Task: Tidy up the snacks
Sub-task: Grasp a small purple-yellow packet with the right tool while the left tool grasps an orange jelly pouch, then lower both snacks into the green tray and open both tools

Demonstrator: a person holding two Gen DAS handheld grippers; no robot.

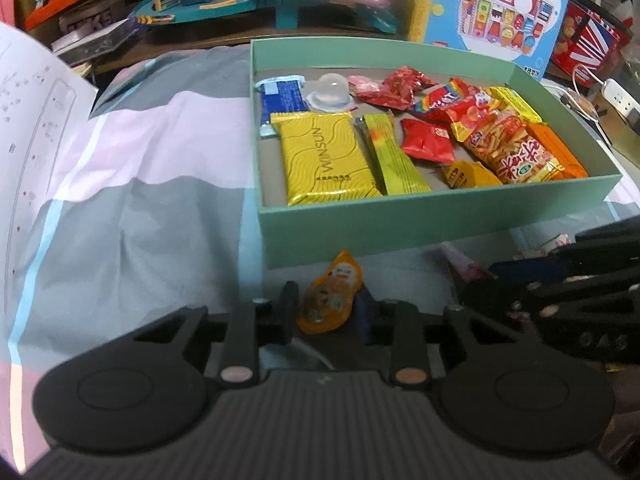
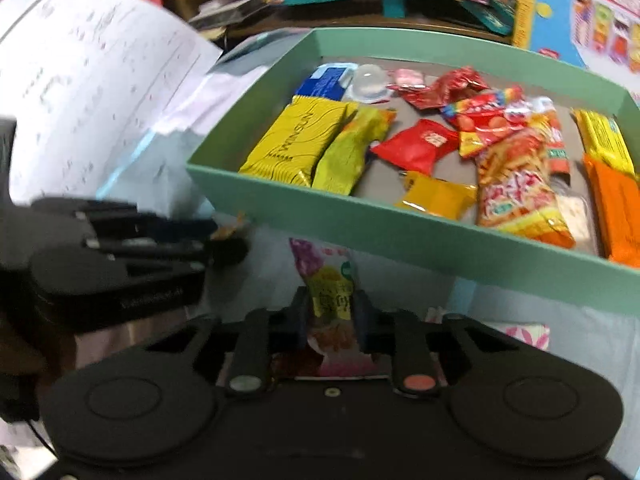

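A mint green box [image 1: 432, 216] [image 2: 400, 236] lies on the bedsheet and holds several snack packets, among them a yellow WINSUN packet [image 1: 326, 158] [image 2: 292, 142]. My left gripper [image 1: 326, 306] is shut on a small orange snack pouch [image 1: 330, 300], just in front of the box's near wall. My right gripper [image 2: 332, 308] is shut on a pink, yellow and green snack packet [image 2: 332, 296], also just before the box. The right gripper shows at the right of the left wrist view [image 1: 568, 292]; the left gripper shows at the left of the right wrist view [image 2: 132, 248].
A sheet of printed paper [image 1: 36, 128] [image 2: 92, 80] stands at the left. Toys and coloured boxes [image 1: 496, 8] crowd the shelf behind the box. A white power strip [image 1: 620, 94] lies at the far right. A striped pink and grey bedsheet [image 1: 140, 184] covers the surface.
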